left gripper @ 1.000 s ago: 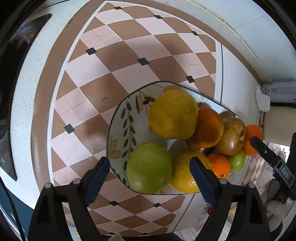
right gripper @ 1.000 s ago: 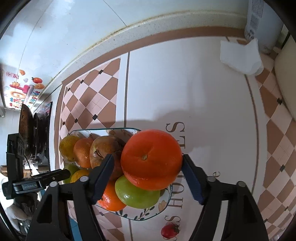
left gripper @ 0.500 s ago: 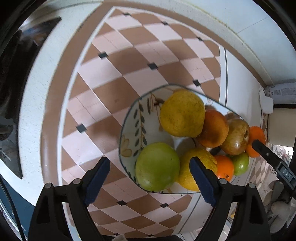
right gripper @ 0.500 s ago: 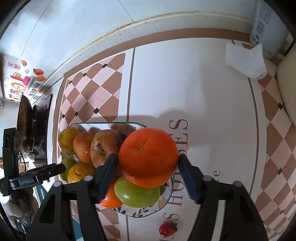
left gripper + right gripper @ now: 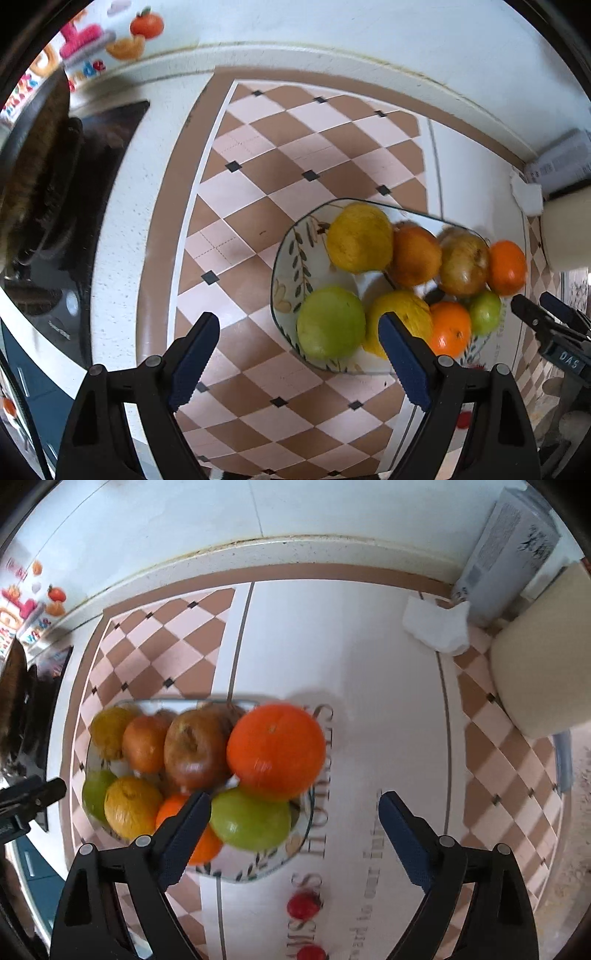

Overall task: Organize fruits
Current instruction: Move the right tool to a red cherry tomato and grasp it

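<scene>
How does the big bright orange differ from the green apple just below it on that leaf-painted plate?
The round bright orange is larger and sits atop the pile; the smooth green apple is smaller and lies lower, partly tucked beneath the orange, nearer the plate's front rim. Both are round and lie free of either gripper.

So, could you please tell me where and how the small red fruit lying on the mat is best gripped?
Grip the small red fruit across its round middle, coming straight down from above: it lies alone on the flat mat, beside the bowl, with open space around it.
</scene>
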`<state>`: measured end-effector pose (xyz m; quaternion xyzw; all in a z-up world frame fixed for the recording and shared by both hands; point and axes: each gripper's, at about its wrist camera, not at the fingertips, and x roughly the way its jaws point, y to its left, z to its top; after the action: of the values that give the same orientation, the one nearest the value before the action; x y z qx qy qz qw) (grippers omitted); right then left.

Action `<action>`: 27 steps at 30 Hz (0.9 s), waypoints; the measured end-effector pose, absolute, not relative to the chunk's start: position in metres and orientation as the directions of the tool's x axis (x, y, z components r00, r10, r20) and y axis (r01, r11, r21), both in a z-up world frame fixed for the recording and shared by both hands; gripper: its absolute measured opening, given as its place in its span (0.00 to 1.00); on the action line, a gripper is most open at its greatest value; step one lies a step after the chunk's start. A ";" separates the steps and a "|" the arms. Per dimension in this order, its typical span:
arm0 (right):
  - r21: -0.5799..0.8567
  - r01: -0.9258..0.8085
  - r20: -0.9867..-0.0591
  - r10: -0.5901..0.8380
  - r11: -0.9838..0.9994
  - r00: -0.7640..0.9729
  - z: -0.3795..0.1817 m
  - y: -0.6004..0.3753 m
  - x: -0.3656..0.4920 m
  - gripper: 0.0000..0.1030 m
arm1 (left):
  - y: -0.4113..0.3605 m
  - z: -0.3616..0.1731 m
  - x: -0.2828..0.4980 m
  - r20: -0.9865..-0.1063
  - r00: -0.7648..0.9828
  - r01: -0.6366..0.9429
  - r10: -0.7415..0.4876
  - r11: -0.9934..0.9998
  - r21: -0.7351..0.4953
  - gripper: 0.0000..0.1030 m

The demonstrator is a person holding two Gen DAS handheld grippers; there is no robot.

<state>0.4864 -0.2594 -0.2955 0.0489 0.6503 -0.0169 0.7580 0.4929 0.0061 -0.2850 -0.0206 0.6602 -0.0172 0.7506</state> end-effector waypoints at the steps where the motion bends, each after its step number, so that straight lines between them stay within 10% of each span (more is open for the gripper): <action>1: 0.048 0.094 -0.987 0.033 0.994 0.158 -0.293 -0.257 0.481 0.92 | 0.003 -0.281 0.487 -0.989 0.140 0.013 -0.048 0.999 -0.047 0.85; 27: 0.036 0.148 -0.905 -0.031 0.988 0.424 -0.143 -0.206 0.333 0.92 | -0.011 -0.175 0.366 -0.905 0.421 0.149 -0.068 0.989 -0.005 0.85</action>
<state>0.3327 -0.2060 -0.1431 0.0547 0.5342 -0.0530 0.8419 0.3656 -0.0115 -0.1747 0.0377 0.5343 -0.0645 0.8420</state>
